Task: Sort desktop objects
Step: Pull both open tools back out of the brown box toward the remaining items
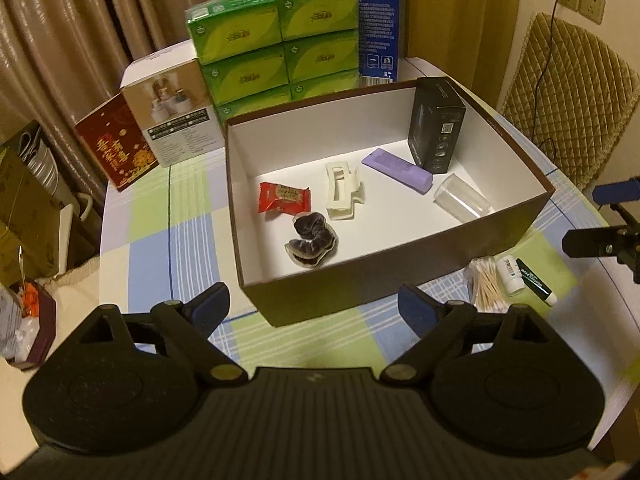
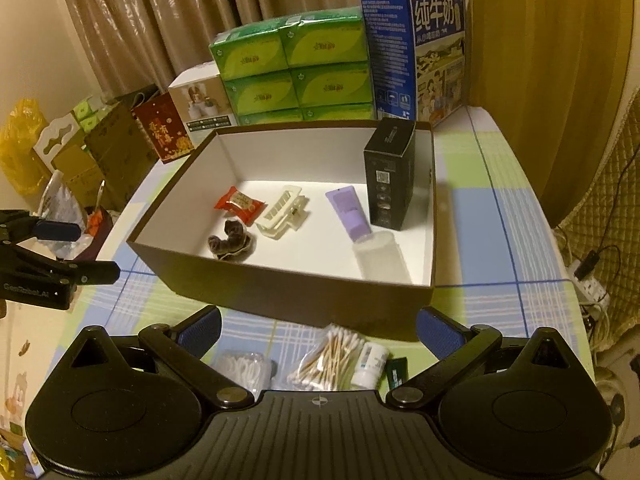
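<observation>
One brown box (image 2: 280, 300) holds six items; three more, plus one cotton-swab bag (image 2: 328, 360), lie outside.

Dim, warm yellowish indoor light falls from above, brightest on the white floor of the box (image 1: 296, 168). Fisheye bending and dark vignetting show at every corner; the 3 and 9 o'clock edges blur slightly.

The blue milk carton (image 2: 436, 52) reads "纯牛奶" in large white characters. The left gripper (image 2: 86, 250) body bears faint lettering, not clearly legible. Other print is too small.

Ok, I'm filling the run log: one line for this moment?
left gripper open, empty | right gripper open, over cotton swabs | brown box part-filled
</observation>
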The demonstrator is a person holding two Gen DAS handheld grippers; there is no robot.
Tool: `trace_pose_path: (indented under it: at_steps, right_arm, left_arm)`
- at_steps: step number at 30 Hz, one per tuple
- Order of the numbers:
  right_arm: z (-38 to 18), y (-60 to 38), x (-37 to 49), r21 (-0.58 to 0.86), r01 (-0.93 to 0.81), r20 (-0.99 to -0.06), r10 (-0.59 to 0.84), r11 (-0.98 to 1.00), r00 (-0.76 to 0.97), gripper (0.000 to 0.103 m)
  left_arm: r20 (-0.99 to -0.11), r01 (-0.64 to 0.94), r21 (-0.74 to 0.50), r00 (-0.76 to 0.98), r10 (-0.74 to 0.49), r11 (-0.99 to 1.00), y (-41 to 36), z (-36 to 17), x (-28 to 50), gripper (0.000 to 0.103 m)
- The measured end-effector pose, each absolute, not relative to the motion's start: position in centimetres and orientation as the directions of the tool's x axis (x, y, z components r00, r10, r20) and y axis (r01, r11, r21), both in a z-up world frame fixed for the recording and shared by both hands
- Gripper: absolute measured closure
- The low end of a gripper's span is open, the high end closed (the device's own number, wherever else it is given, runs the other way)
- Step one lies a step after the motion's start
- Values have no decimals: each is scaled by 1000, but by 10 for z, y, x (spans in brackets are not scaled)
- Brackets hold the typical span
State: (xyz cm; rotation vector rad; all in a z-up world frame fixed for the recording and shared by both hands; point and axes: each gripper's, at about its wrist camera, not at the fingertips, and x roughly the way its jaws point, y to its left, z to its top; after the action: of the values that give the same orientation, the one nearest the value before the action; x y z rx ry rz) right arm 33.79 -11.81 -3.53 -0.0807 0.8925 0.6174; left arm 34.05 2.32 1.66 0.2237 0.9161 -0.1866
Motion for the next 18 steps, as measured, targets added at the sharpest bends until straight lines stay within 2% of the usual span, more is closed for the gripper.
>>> trace_pose_path:
  at_steps: [18]
  right_arm:
    - [-38, -122, 284, 157, -555, -766, 455, 817, 454, 2]
  left_arm:
    - [-802, 202, 89, 596, -50, 975, 25, 14, 281, 13]
